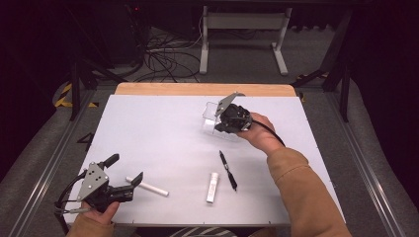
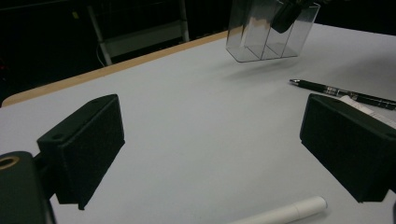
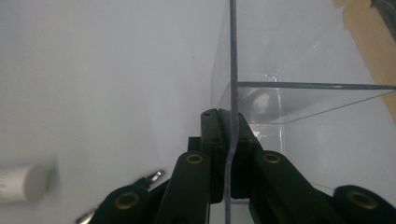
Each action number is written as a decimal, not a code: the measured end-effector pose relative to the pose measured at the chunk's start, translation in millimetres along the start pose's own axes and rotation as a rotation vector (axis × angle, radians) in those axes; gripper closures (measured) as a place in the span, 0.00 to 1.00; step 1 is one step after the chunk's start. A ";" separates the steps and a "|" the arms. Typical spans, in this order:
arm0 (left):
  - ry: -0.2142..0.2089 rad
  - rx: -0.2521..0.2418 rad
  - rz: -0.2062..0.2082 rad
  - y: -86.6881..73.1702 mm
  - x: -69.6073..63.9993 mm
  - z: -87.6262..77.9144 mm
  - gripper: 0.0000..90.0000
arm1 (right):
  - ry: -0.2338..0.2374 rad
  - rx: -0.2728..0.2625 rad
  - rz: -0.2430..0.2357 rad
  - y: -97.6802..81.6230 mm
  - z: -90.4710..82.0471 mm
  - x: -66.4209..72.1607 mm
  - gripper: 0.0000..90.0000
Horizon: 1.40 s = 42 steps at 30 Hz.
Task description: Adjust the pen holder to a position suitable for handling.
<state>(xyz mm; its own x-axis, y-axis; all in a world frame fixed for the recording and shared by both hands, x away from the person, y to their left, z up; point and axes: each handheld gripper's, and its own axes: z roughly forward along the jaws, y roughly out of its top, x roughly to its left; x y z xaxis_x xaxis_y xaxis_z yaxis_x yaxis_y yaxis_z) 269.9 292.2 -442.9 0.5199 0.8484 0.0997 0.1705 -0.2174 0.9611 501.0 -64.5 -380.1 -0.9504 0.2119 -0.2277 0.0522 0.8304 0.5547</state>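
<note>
A clear plastic box (image 1: pixel 211 117) with inner dividers hangs tilted just above the white table (image 1: pixel 163 133), and its shadow lies under it in the left gripper view. My right gripper (image 3: pixel 227 135) is shut on one thin wall (image 3: pixel 232 70) of the clear box (image 2: pixel 266 35); seen from above, that right gripper (image 1: pixel 223 123) is at the box's right side. My left gripper (image 1: pixel 126 168) stands open at the near left corner, with nothing between the fingers of the left gripper (image 2: pixel 212 149). A white stick (image 1: pixel 148 187) lies just to its right.
A black pen (image 1: pixel 228 170) and a short white tube (image 1: pixel 212 186) lie in the near middle of the table. The pen (image 2: pixel 345 92) and white stick (image 2: pixel 285 212) lie ahead of the left jaws. The table's wooden far edge (image 1: pixel 202 89) runs behind the box.
</note>
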 end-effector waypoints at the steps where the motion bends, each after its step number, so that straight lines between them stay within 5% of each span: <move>1: -0.001 -0.002 -0.002 0.0 0.2 0.0 0.08 | 0.013 -0.004 -0.010 3.0 -0.7 1.8 0.98; 20: -0.002 -0.001 0.010 -0.1 2.7 -0.6 0.08 | 0.189 0.039 -0.138 52.1 33.7 53.6 0.97; 42: -0.007 -0.001 0.006 -0.4 3.2 0.7 0.08 | 0.262 0.084 -0.194 56.1 53.9 65.7 0.97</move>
<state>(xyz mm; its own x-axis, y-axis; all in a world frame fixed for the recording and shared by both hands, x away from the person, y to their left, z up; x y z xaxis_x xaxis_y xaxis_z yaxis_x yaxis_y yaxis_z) 272.0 294.7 -443.2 0.5264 0.8439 0.1037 0.1665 -0.2219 0.9607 458.0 23.8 -407.1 -0.9911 -0.0846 -0.1030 -0.1223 0.8842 0.4507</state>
